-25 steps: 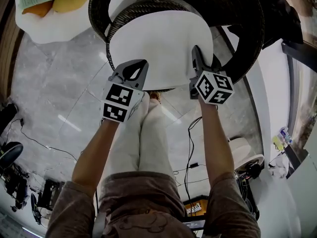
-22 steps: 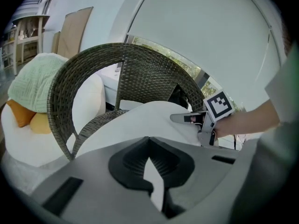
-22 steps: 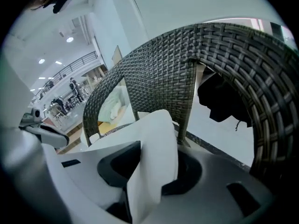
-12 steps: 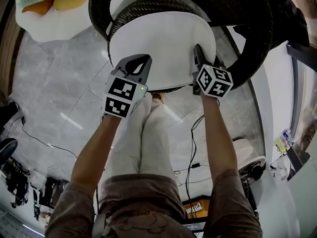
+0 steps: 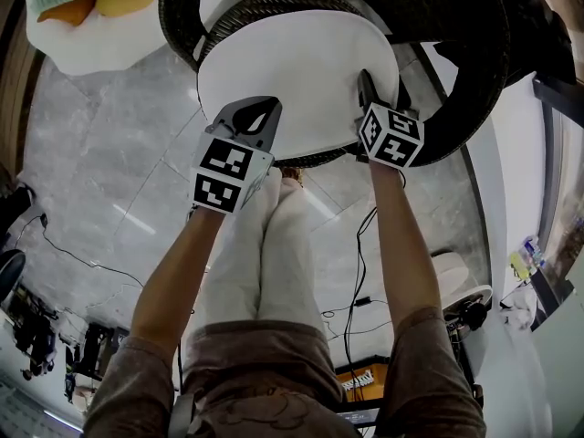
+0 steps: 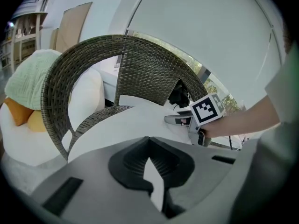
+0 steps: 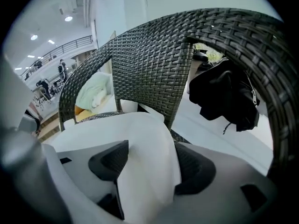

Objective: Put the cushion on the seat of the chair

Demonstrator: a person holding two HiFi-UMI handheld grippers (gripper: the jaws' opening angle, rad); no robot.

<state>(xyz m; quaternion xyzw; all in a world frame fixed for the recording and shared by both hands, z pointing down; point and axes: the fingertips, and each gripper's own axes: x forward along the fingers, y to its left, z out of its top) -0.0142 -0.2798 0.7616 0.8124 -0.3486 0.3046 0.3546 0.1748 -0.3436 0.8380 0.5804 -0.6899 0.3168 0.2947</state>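
A round white cushion [image 5: 292, 67] lies over the seat of a dark wicker chair [image 5: 456, 89]. My left gripper [image 5: 259, 112] is at the cushion's near left edge, shut on a thin fold of it [image 6: 152, 174]. At the near right edge, the jaws of my right gripper [image 5: 365, 85] are opening. A thick fold of the cushion [image 7: 145, 157] still lies between its dark pads [image 7: 110, 160]. In the left gripper view the right gripper [image 6: 180, 120] rests on the cushion [image 6: 121, 132]. The chair's woven back [image 7: 149, 64] rises behind.
A white pouf with green and orange cloth [image 5: 82, 16] stands on the marble floor at the far left. A black garment [image 7: 224, 92] hangs over the chair's right arm. Cables [image 5: 351, 272] run along the floor beside the person's legs [image 5: 265, 245].
The cushion and both grippers have moved a little farther onto the chair seat. The right gripper's cube has sunk and tilted more than the left one.
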